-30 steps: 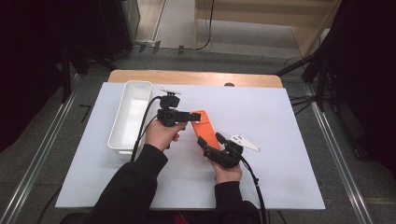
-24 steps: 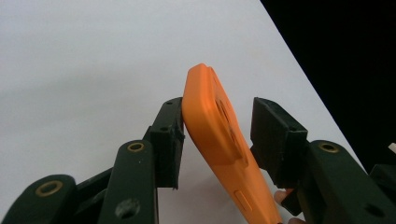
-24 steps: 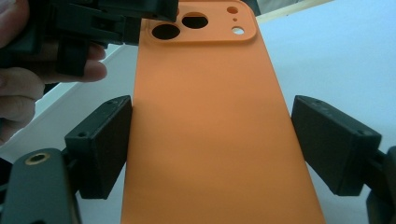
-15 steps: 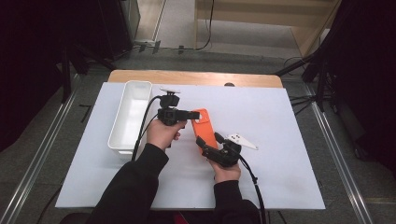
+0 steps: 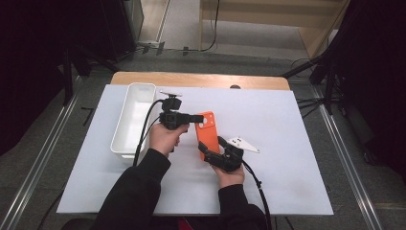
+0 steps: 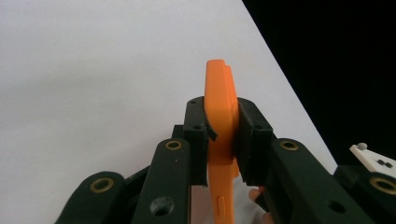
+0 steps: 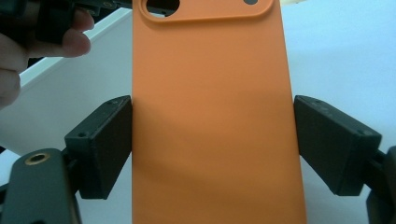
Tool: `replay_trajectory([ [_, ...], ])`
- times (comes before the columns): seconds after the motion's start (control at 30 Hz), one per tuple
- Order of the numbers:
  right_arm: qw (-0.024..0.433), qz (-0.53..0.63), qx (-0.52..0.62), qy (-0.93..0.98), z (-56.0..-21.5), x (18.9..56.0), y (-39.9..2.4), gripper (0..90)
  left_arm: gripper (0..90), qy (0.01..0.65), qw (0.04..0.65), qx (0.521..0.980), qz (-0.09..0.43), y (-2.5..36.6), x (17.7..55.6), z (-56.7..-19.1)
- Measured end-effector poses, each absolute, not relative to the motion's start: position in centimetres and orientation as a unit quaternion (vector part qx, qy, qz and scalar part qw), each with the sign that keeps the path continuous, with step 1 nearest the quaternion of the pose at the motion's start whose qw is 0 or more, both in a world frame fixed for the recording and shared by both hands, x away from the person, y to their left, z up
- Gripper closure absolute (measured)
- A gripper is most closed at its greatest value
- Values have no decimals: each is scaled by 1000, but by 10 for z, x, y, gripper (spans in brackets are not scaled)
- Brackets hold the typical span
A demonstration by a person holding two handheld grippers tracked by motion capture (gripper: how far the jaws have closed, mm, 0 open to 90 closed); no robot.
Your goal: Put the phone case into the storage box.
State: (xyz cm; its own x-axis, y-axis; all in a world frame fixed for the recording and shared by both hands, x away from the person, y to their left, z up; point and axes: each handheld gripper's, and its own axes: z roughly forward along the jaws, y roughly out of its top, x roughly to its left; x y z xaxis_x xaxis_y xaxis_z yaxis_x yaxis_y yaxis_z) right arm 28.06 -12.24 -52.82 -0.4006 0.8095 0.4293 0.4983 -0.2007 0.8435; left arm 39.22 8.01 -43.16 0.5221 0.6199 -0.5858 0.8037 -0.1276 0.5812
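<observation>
Over the middle of the white sheet covering the table (image 5: 287, 124), a flat orange rubbery phone case with a camera cut-out (image 5: 207, 132) is held up between the two tools. The left gripper (image 6: 223, 135) clamps the case edge-on near its far end, both black jaws pressed flat against its faces. The right gripper (image 7: 212, 149) straddles the near part of the case across its width; its left pad touches the case's edge, while the right pad stands just off the other edge, so I cannot tell whether it is truly gripping. In the high view the left hand (image 5: 165, 138) reaches in from the left and the right hand (image 5: 230, 173) from the near side. A long white rectangular plastic tray (image 5: 125, 143) lies to the left of the hands. A grey three-cornered plate (image 5: 243, 143) rides on the right tool.
</observation>
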Motion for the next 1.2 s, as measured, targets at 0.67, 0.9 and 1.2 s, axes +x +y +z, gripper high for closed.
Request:
replay_trajectory([
  [0.67,143,553,519,635,-512,292,-121,0,772,468,478,733,-123,92,390,-423],
  [0.9,111,537,519,655,-501,298,-127,0,771,458,476,745,-92,94,390,-412],
  [1.2,74,541,483,685,-481,301,-133,0,771,439,480,756,-73,104,393,-404],
])
